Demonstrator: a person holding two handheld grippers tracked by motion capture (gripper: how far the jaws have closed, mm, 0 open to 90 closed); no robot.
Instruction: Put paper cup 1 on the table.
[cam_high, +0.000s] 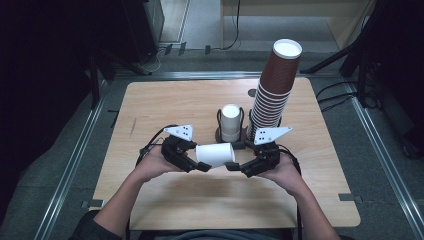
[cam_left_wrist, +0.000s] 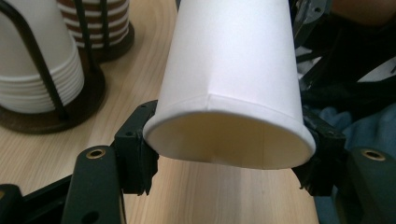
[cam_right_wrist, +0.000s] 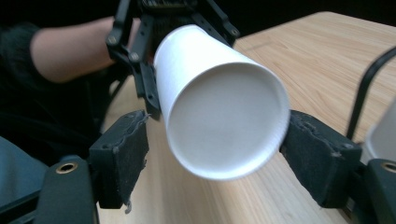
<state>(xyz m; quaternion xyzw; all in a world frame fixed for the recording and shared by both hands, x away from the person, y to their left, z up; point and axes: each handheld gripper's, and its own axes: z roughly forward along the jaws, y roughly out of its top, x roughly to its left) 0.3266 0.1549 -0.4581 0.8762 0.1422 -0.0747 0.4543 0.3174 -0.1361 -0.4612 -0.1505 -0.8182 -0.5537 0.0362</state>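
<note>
Left gripper (cam_high: 199, 165) sits mid-table near the person, jaws pinching the rim end of a white cup (cam_high: 216, 154); in the left gripper view the pads (cam_left_wrist: 136, 157) press both sides of the cup's (cam_left_wrist: 233, 84) open mouth

Cup lies on its side, held off the table (cam_high: 165, 100) between the two grippers, mouth left, base right

Right gripper (cam_high: 235, 166) just right of the cup, jaws spread around the base end; in the right gripper view the right pad (cam_right_wrist: 317, 156) looks to touch the cup (cam_right_wrist: 224, 116), left pad has a gap, can't tell if it grips

Just beyond: holder with a white stack (cam_high: 231, 121), then a tall brown stack (cam_high: 275, 85) to the right, far side of the table
</note>
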